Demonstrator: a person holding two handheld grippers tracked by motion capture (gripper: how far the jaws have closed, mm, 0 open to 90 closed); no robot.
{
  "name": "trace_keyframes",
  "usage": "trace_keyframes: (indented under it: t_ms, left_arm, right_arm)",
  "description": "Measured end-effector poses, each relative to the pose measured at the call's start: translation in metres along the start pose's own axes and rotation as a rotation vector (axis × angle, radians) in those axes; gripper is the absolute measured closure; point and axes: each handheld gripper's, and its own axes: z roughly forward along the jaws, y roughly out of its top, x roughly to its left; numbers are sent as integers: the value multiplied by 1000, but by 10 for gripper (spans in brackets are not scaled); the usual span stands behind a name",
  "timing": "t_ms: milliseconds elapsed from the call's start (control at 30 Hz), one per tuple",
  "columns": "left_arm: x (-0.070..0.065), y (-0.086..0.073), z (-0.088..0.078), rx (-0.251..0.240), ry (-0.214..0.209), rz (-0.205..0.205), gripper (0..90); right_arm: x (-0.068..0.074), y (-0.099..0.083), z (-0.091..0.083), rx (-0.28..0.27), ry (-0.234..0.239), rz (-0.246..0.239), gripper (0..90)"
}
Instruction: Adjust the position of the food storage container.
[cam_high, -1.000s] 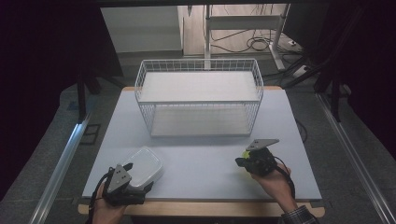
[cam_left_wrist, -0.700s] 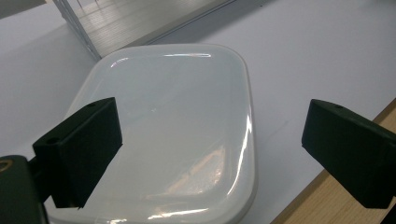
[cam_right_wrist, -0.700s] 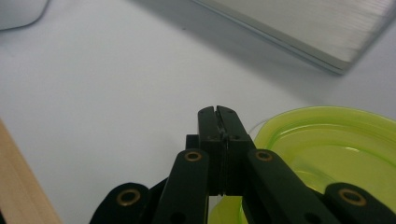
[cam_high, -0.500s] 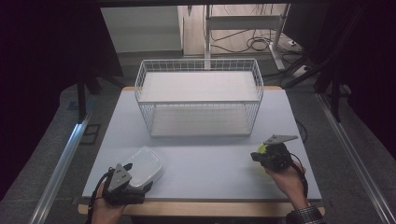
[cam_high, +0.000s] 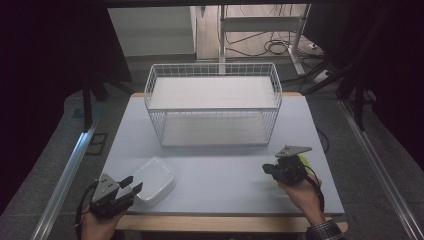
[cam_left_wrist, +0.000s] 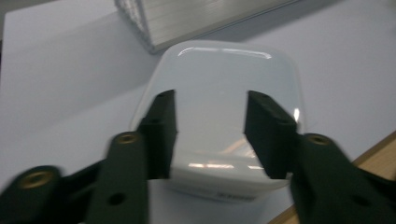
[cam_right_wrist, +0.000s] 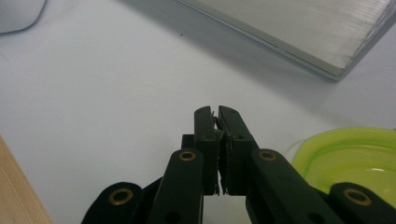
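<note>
A white, rounded, shallow container (cam_high: 154, 179) lies on the table's front left. My left gripper (cam_high: 131, 184) is at its near left corner. In the left gripper view the two black jaws (cam_left_wrist: 210, 100) stand over the container's (cam_left_wrist: 219, 79) near end. They have just been closing, with a gap still between them. The container is wider than that gap, and no pad presses on it. At the front right my right gripper (cam_high: 265, 169) points left, its jaws (cam_right_wrist: 215, 111) shut with nothing between them. A yellow-green dish (cam_right_wrist: 355, 154) lies right beside it (cam_high: 304, 161).
A white wire basket (cam_high: 212, 107) with a white floor stands at the middle back of the pale blue table top (cam_high: 220, 175). The table's wooden front edge (cam_high: 225, 221) runs just before both hands. Dark floor and metal rails flank the table.
The left gripper's jaws have narrowed, and that hand has drawn slightly left at the white container's corner. The right gripper has only shifted a little and stays shut.
</note>
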Motion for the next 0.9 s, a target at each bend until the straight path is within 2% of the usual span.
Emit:
trace_keyframes:
  t_ms: [133, 200, 300, 533, 700, 767, 900]
  left_arm:
    - [9, -5, -2, 36, 32, -35, 849]
    - [12, -8, -4, 56, 45, -47, 900]
    - [14, -15, -4, 100, 53, -62, 900]
    - [17, -22, 4, 146, 59, -87, 900]
    - [16, -22, 15, 172, 54, -87, 900]
    - [14, -19, 22, 180, 33, -82, 900]
    - [11, -16, 29, 184, 24, -71, 900]
  right_arm:
    - [3, 1, 1, 4, -2, -15, 863]
    - [4, 1, 2, 3, -2, -18, 863]
    - [6, 1, 2, 7, -5, -23, 863]
    - [8, 1, 5, 7, -1, -28, 860]
    - [11, 2, 7, 11, 6, -31, 853]
    - [12, 3, 8, 7, 9, -35, 852]
    - [12, 3, 8, 6, 14, -32, 851]
